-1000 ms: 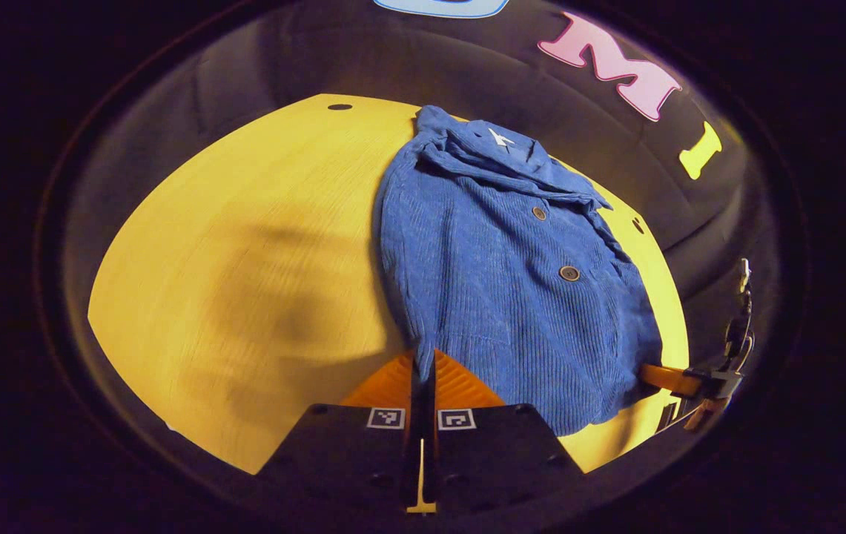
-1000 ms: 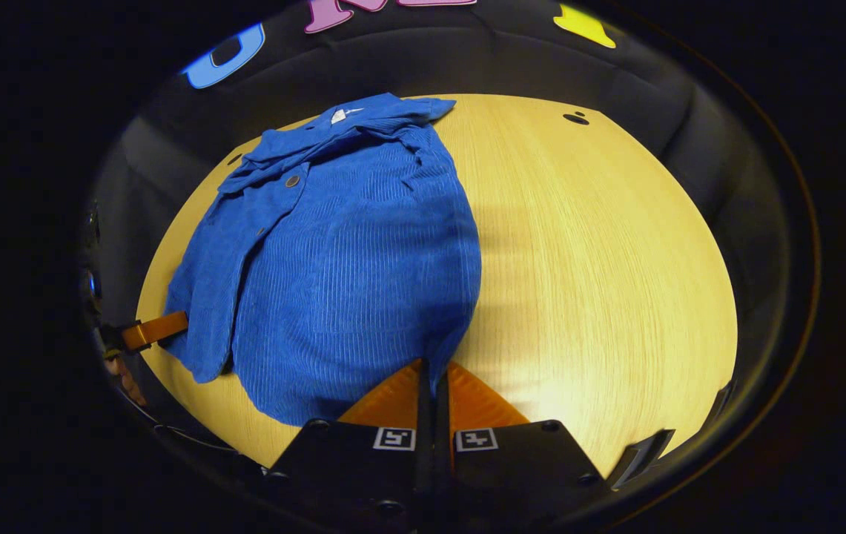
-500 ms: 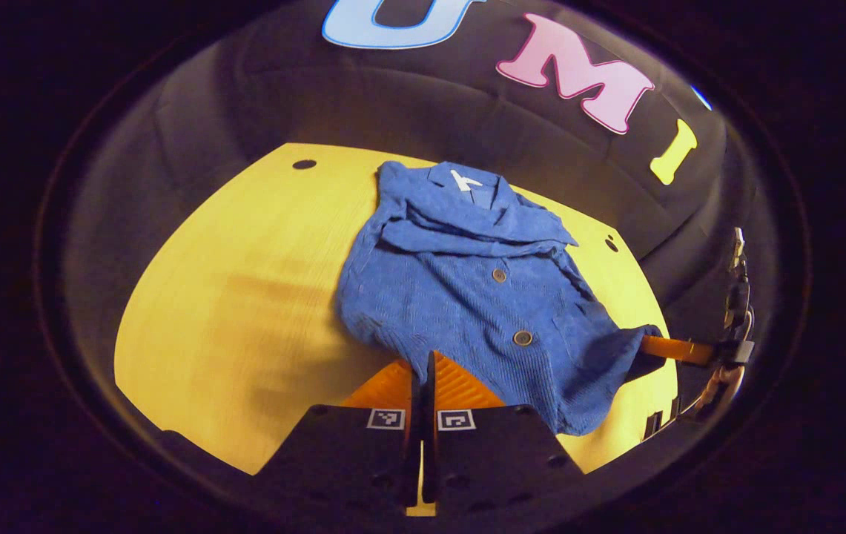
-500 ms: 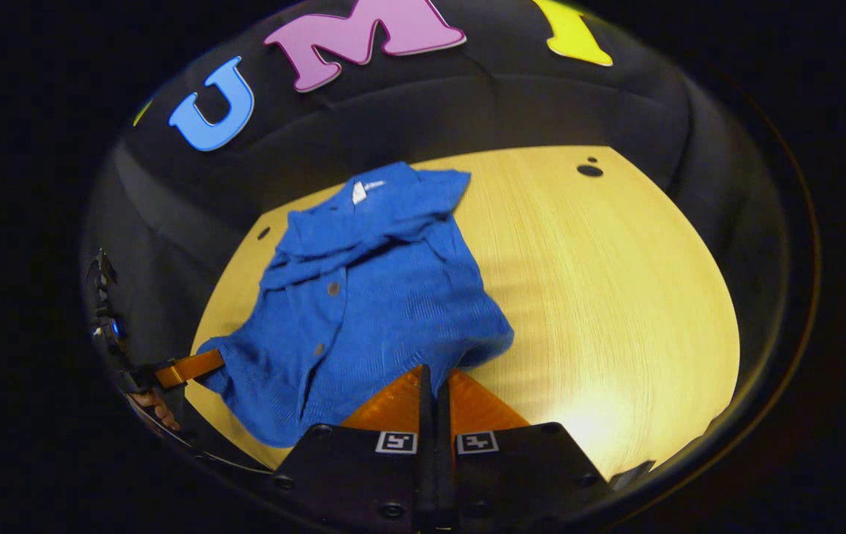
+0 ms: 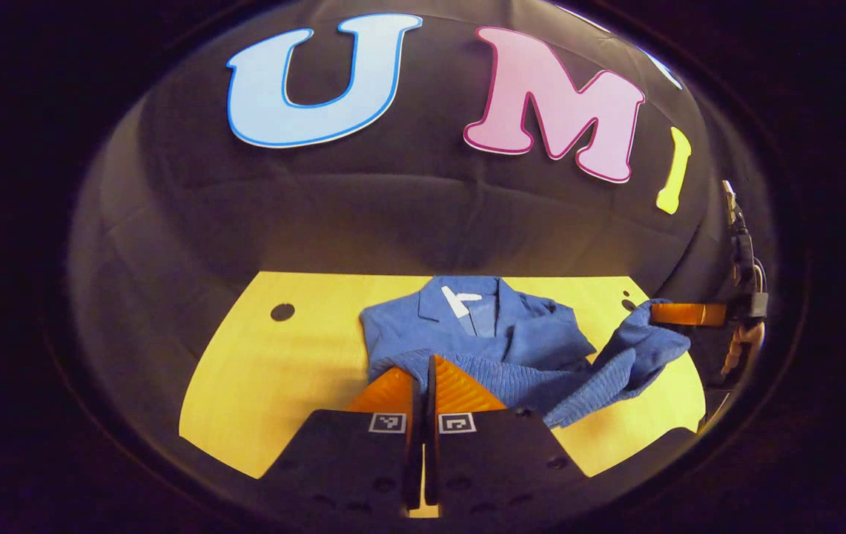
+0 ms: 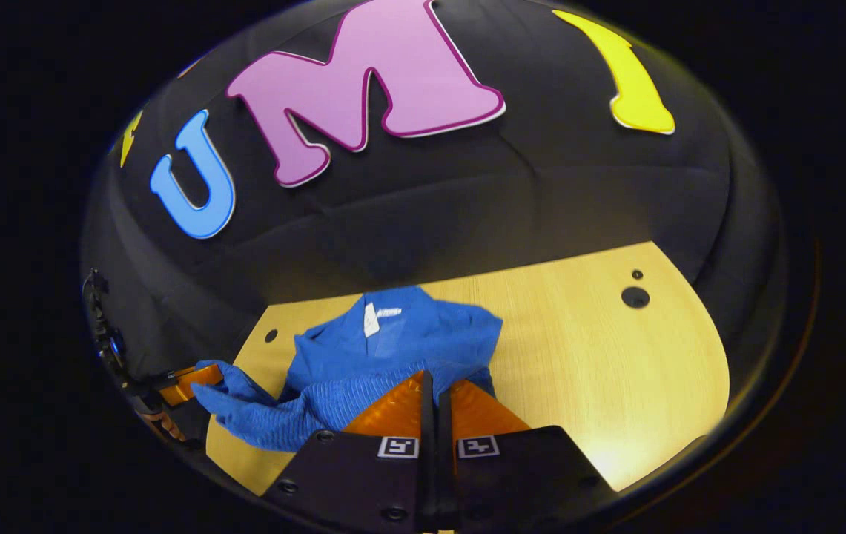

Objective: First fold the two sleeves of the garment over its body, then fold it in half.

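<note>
A blue corduroy jacket (image 5: 500, 335) lies on the yellow wooden table (image 5: 274, 371), collar and white label at the far side. Its lower hem (image 5: 497, 374) is raised off the table and hangs as a band between both grippers. In the left gripper view my left gripper (image 5: 423, 363) is shut on one hem corner, and the right gripper (image 5: 678, 314) holds the other corner farther right. In the right gripper view my right gripper (image 6: 430, 380) is shut on the hem over the jacket (image 6: 400, 341), with the left gripper (image 6: 187, 377) at the far left. The sleeves are hidden.
The table (image 6: 600, 356) has round holes near its far edge (image 5: 282, 311) (image 6: 635, 297). The black cloth wall rises right behind the table. A hand (image 5: 740, 348) holds the right gripper at the edge of the left gripper view.
Both grippers have lifted the hem and carried it toward the collar. The jacket's lower half has come up off the table and now covers the buttons.
</note>
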